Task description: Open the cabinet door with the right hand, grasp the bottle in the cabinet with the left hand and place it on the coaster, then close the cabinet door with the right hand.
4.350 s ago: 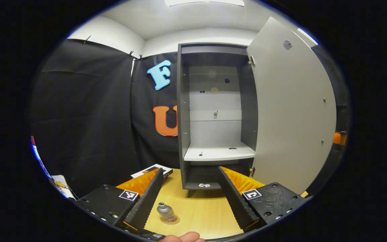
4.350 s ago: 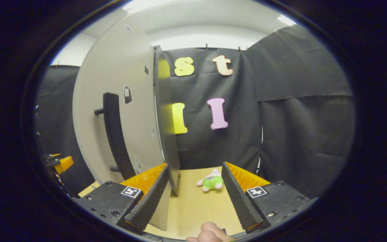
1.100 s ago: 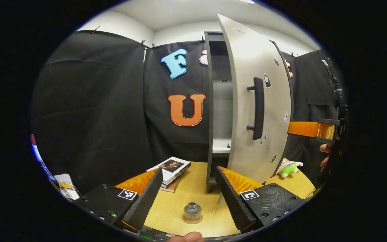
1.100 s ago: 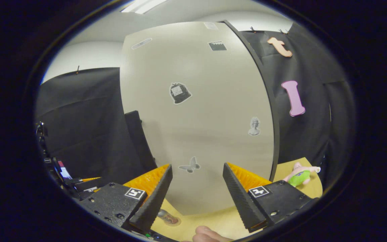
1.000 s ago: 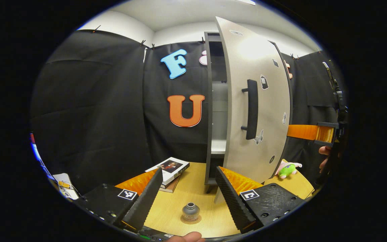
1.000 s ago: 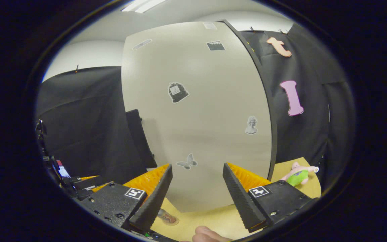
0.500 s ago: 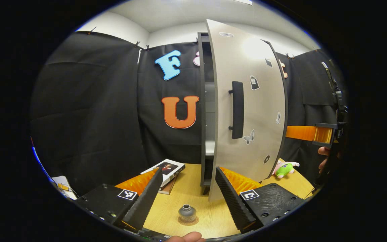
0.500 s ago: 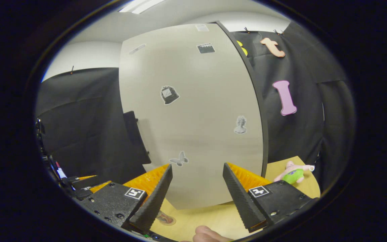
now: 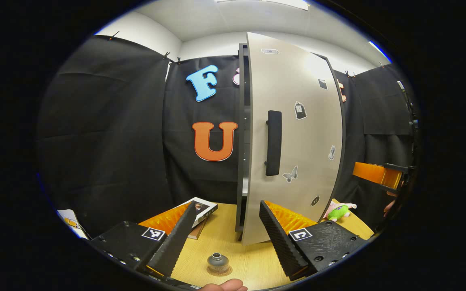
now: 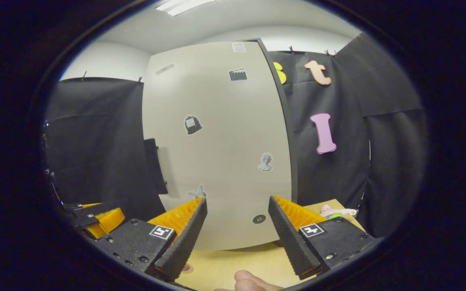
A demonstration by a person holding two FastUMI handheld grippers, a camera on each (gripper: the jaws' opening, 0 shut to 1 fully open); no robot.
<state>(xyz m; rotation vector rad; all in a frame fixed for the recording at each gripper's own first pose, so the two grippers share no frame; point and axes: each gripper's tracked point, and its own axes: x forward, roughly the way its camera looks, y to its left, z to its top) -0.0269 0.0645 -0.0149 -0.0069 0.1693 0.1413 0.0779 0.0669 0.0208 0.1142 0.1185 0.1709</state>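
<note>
While agape, right claw (image 10: 237,220) level

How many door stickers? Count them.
7 on the pale cabinet door: white label, grey oval, black clapperboard up top; dark bag, grey bust midway; grey butterfly, black button low. Right tongs may hide others.

The desk (image 9: 253,262) looks like pale wood grain, smooth. The cabinet door (image 9: 297,141) is matt light grey board with a matt black handle (image 9: 273,142). The bottle (image 9: 217,261) has a dull metallic sheen. The left gripper (image 9: 225,230) has ridged black jaws backed with orange plastic.
</note>
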